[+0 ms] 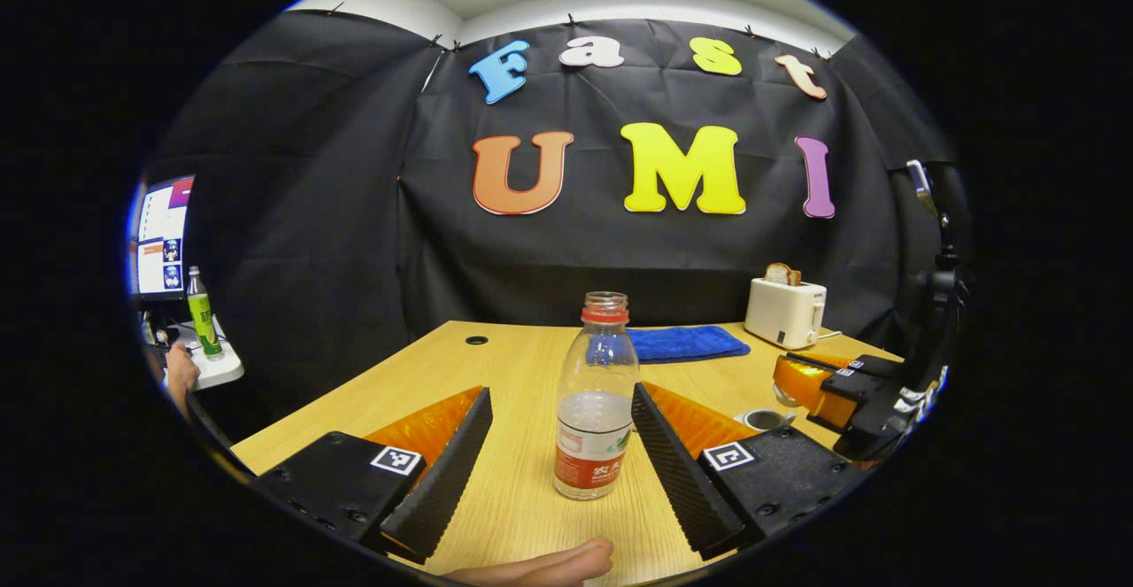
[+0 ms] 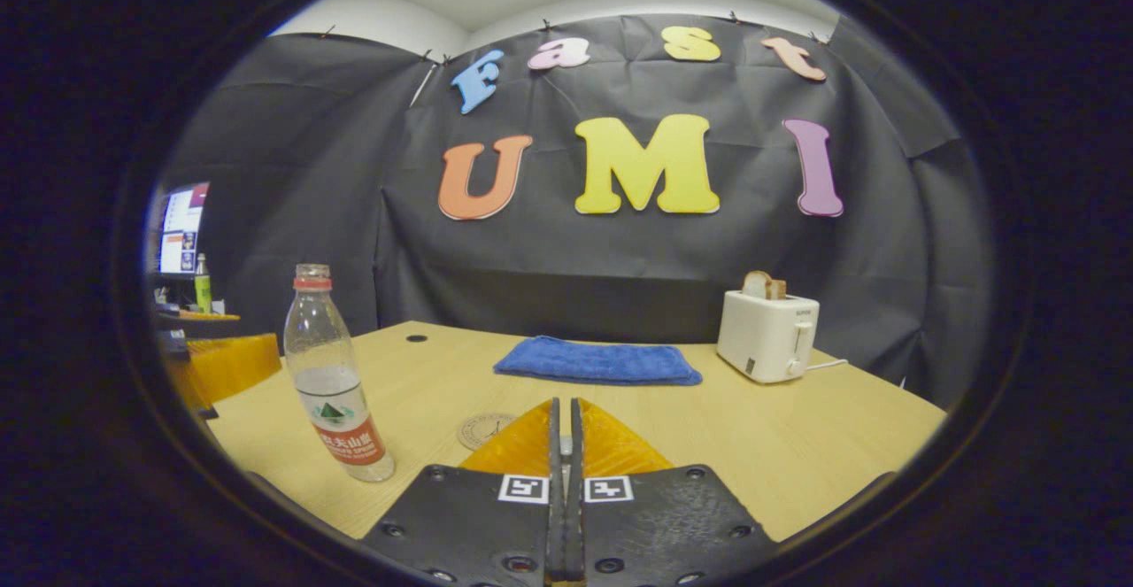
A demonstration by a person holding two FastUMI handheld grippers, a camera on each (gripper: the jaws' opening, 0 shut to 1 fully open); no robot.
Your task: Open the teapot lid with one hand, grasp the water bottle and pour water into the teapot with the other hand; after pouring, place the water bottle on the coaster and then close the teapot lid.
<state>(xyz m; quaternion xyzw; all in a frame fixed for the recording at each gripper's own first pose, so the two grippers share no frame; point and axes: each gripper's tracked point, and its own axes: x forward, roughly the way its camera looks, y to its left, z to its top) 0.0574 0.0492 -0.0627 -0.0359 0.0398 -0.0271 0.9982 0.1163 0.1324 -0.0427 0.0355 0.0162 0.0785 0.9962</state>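
Between the spread fingers of the left hand-held gripper (image 1: 559,445) stands the water bottle (image 1: 595,401), upright on the desk (image 1: 513,366), uncapped and partly full; neither finger touches it. Just right of the bottle, behind the right-hand finger, a round grey rim (image 1: 766,419) shows, possibly the teapot's opening, though I cannot tell. The right hand-held gripper (image 2: 564,445) has its fingers pressed together; whether they pinch something thin, such as the lid's knob, is hidden. Beyond its tips lies the round coaster (image 2: 482,430), bare, to the right of the bottle. A blue cloth (image 2: 597,361) and toaster (image 2: 766,335) sit farther back. By my judgement the bottle is about to be grasped; pouring, setting it on the coaster and closing the lid remain.
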